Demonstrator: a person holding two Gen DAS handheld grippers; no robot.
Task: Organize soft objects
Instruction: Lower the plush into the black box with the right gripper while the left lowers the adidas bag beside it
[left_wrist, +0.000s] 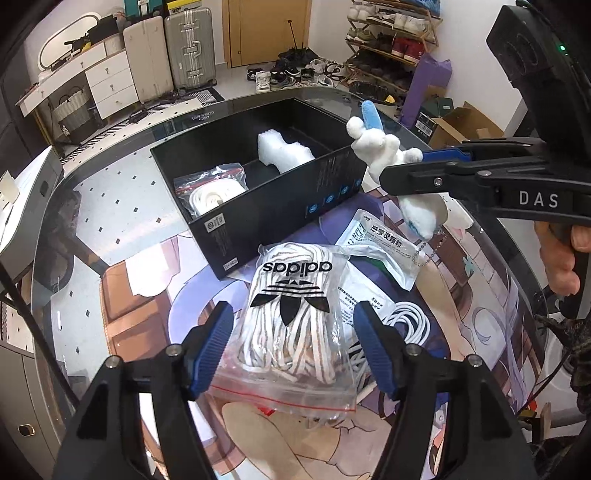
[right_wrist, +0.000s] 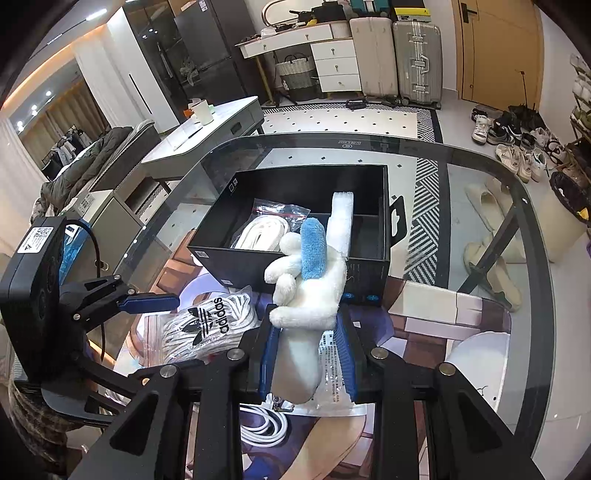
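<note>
Fluffy plush toy (right_wrist: 314, 291), crinkled laces bag (left_wrist: 295, 325)

Both grippers are black with silver screws and ribbed blue pads (left_wrist: 212, 345); the right gripper (left_wrist: 421, 170) bears white "DAS" lettering.

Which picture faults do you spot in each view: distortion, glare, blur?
Left wrist view: fisheye bends the glass table's rim into a curve, corners go dark; glare streaks the adidas lace bag. Right wrist view: same curving; the plush toy is sharp, ceiling lights burn out at far left.
</note>
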